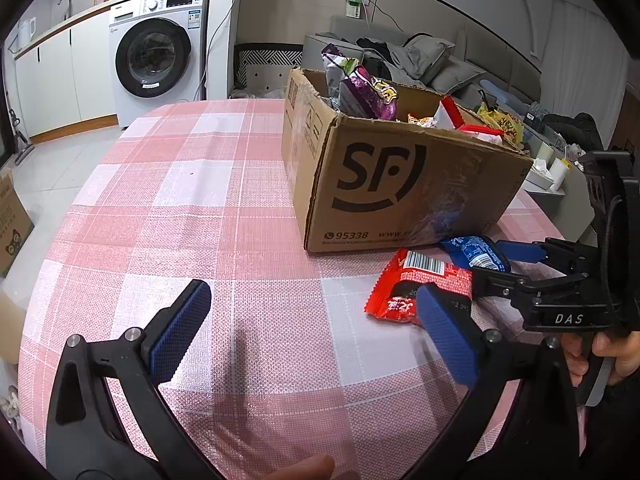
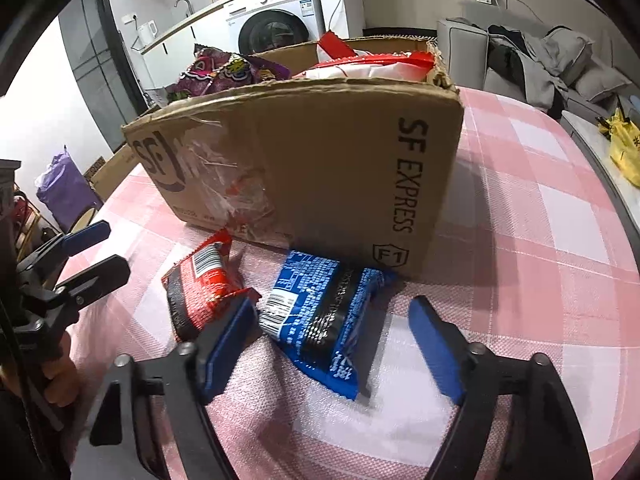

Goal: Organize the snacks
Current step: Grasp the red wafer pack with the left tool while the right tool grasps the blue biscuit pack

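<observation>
Right claw (image 2: pixel 332 344): jaws part-way apart, set astride the blue snack packet (image 2: pixel 316 320); neither pad is seen pressing on the wrapper, so nothing is held yet.

Left claw (image 1: pixel 312 332): jaws wide and empty, poised over the table with the red snack packet (image 1: pixel 420 288) just past its right finger.

Blue snack packet: flat on the cloth, just in front of the cardboard box (image 2: pixel 320 160), close to its near corner. Red snack packet: alongside it, also flat; whether the two wrappers touch cannot be told.

Step in hand, as judged: the blue packet is to be gripped for transfer into the box. The jaws are best centred across the packet's narrow width and lowered until the pads reach below the wrapper's upper face, since a flat, slippery foil pack is likely to slide out of a shallow pinch. The left finger lies close to the red packet, which should be kept out of the closing jaws.

Cardboard box: open-topped, courier markings on its sides, already partly filled with purple and red-and-white snack bags.

Table (image 1: pixel 240 220): covered by a pink and white checked cloth.

Room: washing machine (image 1: pixel 156 56) under a white counter with a tap; grey sofa heaped with clothing; pale tiled floor.
</observation>
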`<state>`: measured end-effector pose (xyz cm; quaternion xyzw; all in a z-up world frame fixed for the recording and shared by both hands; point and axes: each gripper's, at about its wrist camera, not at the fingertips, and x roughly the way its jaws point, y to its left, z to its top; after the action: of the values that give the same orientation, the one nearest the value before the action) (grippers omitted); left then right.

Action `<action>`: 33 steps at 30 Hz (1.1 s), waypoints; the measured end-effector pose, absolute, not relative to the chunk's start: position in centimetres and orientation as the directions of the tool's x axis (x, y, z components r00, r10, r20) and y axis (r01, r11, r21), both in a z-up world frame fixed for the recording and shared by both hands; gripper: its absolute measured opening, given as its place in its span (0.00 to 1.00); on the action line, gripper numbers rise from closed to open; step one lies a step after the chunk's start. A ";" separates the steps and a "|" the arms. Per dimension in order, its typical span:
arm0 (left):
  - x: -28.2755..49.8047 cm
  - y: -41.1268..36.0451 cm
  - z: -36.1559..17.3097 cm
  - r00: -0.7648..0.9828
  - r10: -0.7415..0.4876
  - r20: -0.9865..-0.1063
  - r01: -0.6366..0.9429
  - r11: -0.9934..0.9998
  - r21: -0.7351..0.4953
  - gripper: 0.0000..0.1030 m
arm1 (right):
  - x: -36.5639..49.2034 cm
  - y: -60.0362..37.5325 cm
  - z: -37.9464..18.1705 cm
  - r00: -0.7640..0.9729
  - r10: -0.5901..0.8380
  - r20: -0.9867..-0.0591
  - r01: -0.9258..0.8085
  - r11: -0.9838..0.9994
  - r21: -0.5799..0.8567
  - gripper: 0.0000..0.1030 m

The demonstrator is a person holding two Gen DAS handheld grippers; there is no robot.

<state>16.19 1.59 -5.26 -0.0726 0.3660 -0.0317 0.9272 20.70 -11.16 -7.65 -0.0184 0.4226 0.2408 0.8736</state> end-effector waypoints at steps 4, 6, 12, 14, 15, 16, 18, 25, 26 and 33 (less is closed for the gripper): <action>16.2 1.6 -5.3 0.729 -0.111 -0.676 0.004 0.988 -0.157 0.99 | 20.3 -11.0 -7.6 0.513 0.435 -0.740 -0.459 0.868 0.191 0.53; 16.1 1.6 -5.3 0.728 -0.111 -0.677 0.004 0.988 -0.157 0.99 | 20.0 -11.0 -7.7 0.517 0.433 -0.739 -0.458 0.868 0.189 0.51; 16.2 1.5 -5.3 0.726 -0.110 -0.678 0.005 0.988 -0.155 0.99 | 20.0 -11.8 -7.8 0.524 0.428 -0.736 -0.447 0.874 0.191 0.45; 16.1 1.4 -5.4 0.723 -0.114 -0.681 0.011 0.988 -0.154 0.99 | 19.6 -12.0 -7.6 0.527 0.434 -0.731 -0.452 0.871 0.191 0.45; 16.1 1.3 -5.5 0.720 -0.121 -0.684 0.019 0.988 -0.156 0.99 | 19.4 -12.1 -7.5 0.529 0.438 -0.727 -0.454 0.870 0.193 0.45; 16.1 1.0 -5.5 0.718 -0.125 -0.685 0.026 0.988 -0.152 0.99 | 19.5 -12.3 -7.4 0.531 0.440 -0.724 -0.455 0.869 0.194 0.45; 16.0 0.4 -5.5 0.716 -0.133 -0.686 0.045 0.988 -0.145 0.99 | 19.3 -12.5 -7.1 0.534 0.442 -0.720 -0.459 0.867 0.192 0.45; 16.2 -2.5 -5.7 0.684 -0.170 -0.710 0.116 0.985 -0.125 0.99 | 18.8 -13.3 -6.6 0.530 0.457 -0.714 -0.468 0.860 0.202 0.45; 16.2 -2.8 -5.8 0.679 -0.177 -0.713 0.127 0.984 -0.124 0.99 | 18.8 -13.3 -6.6 0.527 0.459 -0.715 -0.471 0.858 0.204 0.45; 17.3 -5.0 -6.3 0.643 -0.204 -0.738 0.167 0.978 -0.125 0.99 | 18.7 -13.6 -6.3 0.518 0.472 -0.713 -0.483 0.850 0.211 0.45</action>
<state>17.26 -4.97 -6.35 -0.0226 0.4096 -0.1024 0.9062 18.69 -13.61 -6.33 -0.0068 0.4071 0.2741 0.8713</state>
